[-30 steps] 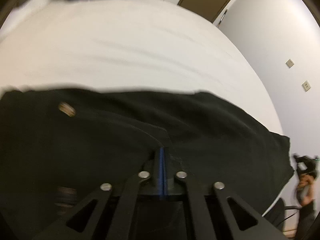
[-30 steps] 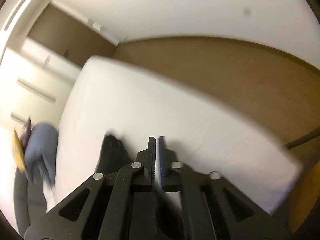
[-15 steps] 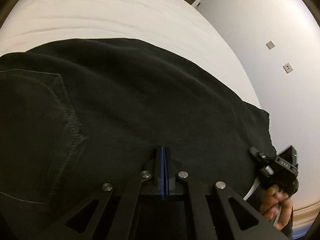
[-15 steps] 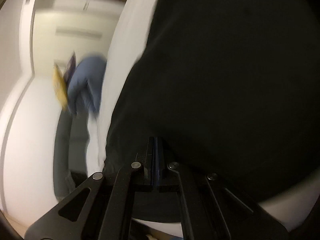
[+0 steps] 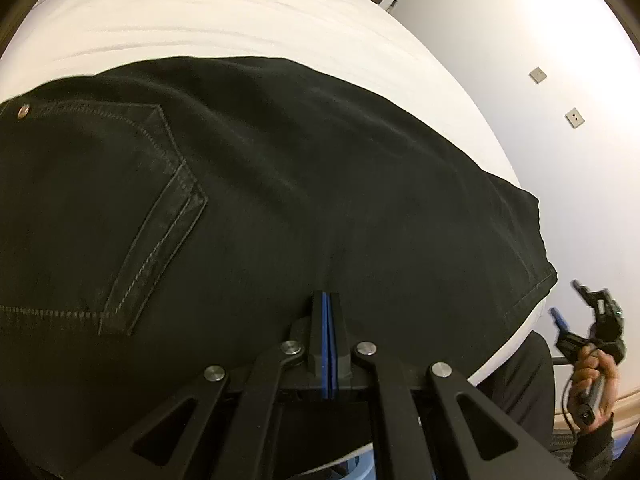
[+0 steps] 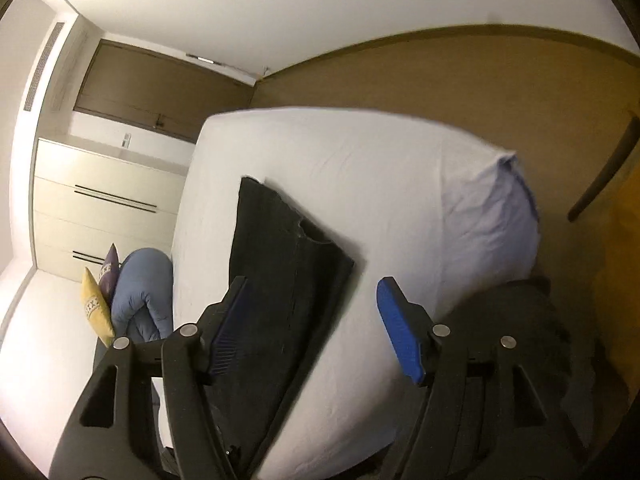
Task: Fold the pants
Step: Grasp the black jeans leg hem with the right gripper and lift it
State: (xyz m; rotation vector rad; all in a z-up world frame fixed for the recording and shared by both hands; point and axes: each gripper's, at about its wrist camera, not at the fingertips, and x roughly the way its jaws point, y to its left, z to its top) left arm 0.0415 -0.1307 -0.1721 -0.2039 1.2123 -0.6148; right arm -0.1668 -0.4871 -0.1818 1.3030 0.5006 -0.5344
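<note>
A: Nearest in the left wrist view, our left gripper (image 5: 327, 334) has its blue pads pressed flat together at the near edge of the pants (image 5: 280, 208). Why closed there?

B: We judge it is pinching that edge of the cloth so the pants stay put on the bed (image 5: 224, 12); the cloth reaches the fingertips, though the exact bite is hidden under them.

A: And our right gripper (image 6: 308, 320)?

B: In its own view the jaws stand wide apart with nothing between them. It hovers off the pants, over the near side of the bed, so it is released. The left view shows it too, held in the right hand (image 5: 596, 376) off the corner of the mattress.

A: Where do the pants lie?

B: Flat on the white sheet, already doubled leg over leg as we read it: one back pocket (image 5: 132, 216) faces up and the hem (image 5: 528, 296) lies at the mattress edge near the right hand.

A: Farther out?

B: A pillow (image 6: 492, 224) on the bed, a blue bundle of bedding (image 6: 140, 292) with two small cushions (image 6: 96, 308) beside the bed, then the wardrobe (image 6: 100, 208).

A: What remains?

B: We judge a crosswise fold, hem toward waist.
</note>
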